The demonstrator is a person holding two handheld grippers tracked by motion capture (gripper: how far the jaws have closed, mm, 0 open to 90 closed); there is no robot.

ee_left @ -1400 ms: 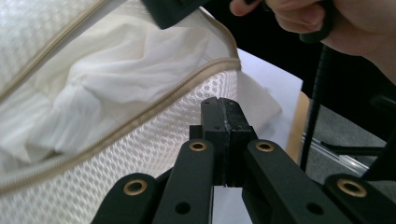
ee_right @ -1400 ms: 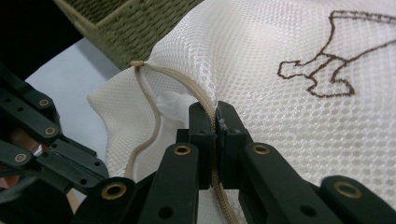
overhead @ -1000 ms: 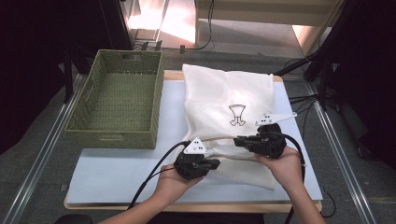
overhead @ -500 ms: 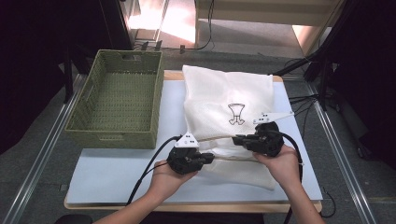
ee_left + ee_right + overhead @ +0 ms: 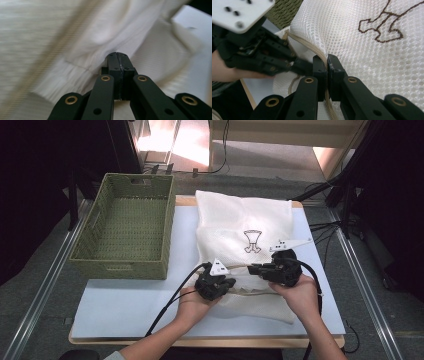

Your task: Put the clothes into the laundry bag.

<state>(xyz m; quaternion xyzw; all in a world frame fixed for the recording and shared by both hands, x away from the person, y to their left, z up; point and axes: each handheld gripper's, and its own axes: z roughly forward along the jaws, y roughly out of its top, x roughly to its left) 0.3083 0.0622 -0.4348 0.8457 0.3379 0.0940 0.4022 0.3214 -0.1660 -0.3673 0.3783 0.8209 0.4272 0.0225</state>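
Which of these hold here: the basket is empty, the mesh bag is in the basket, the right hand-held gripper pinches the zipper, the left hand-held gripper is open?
1. The basket is empty. True.
2. The mesh bag lies in the basket. False: it lies on the table, beside the basket.
3. The right hand-held gripper pinches the bag's zipper. True.
4. The left hand-held gripper is open. False: its jaws are shut on the bag's fabric.

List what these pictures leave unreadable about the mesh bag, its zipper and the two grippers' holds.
- Zipper slider: not visible; in the right gripper view the right gripper clamps the zipper and covers that stretch.
- Left gripper: shut on white fabric, but motion blur hides which part of the mesh bag.
- Bag contents: hidden by the mesh in the high view.
- Bag's near edge: covered by both hands in the high view.
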